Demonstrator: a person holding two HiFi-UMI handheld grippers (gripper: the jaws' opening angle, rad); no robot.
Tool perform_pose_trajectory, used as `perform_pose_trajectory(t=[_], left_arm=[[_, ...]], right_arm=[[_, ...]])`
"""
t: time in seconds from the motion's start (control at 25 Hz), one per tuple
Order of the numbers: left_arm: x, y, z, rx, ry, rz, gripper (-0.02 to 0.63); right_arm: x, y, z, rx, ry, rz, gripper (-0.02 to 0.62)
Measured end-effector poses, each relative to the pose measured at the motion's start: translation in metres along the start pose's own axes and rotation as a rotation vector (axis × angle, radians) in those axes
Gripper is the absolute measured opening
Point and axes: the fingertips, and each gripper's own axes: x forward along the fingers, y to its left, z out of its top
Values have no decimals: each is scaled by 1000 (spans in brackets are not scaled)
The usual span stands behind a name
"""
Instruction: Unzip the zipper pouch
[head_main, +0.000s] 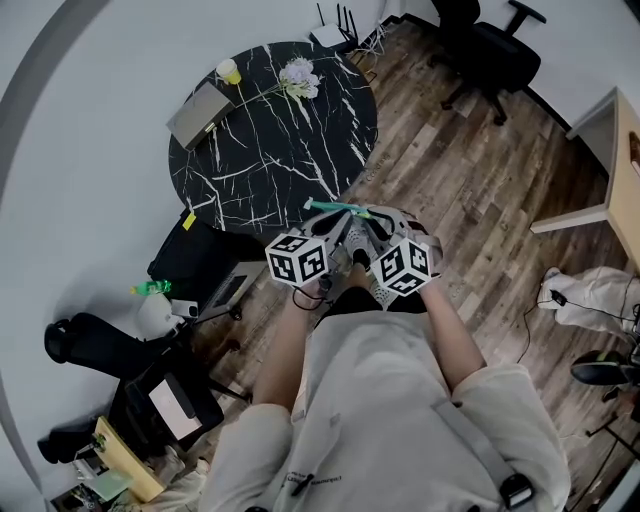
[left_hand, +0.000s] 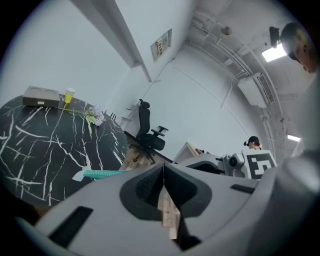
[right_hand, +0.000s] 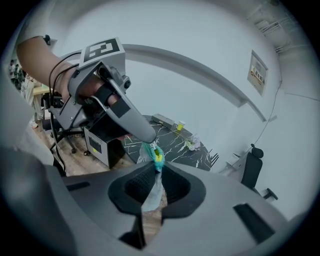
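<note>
A teal zipper pouch (head_main: 335, 207) hangs in the air between my two grippers, over the near edge of the black marble table (head_main: 270, 130). My right gripper (right_hand: 159, 167) is shut on the pouch (right_hand: 152, 192); its pale fabric runs down between the pads. My left gripper (left_hand: 164, 166) is shut, and the pouch (left_hand: 102, 173) stretches away to the left of its tips. In the right gripper view the left gripper (right_hand: 148, 142) pinches the pouch's top end by a yellow-green bit (right_hand: 158, 158), which looks like the zipper pull. The contact itself is hidden.
On the round table stand a flat grey box (head_main: 200, 112), a yellow cup (head_main: 229, 70) and a bunch of flowers (head_main: 298, 78). A black office chair (head_main: 490, 50) stands on the wooden floor behind. A black case (head_main: 195, 260) lies left, a wooden desk (head_main: 620, 170) right.
</note>
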Motion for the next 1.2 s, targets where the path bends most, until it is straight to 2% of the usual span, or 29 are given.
perform_pose_trajectory(t=[0.32, 0.56, 0.76, 1.2], left_arm=[[1, 1, 1, 144, 33, 95, 25], [1, 2, 1, 221, 60, 136, 25], [3, -2, -2, 315, 101, 161, 25], [-4, 10, -1, 351, 96, 229, 25]], right_arm=[[-6, -4, -1, 11, -9, -8, 44], [-11, -5, -2, 18, -17, -8, 44], [-14, -6, -4, 15, -24, -2, 44], [-21, -7, -2, 22, -45, -5, 44]])
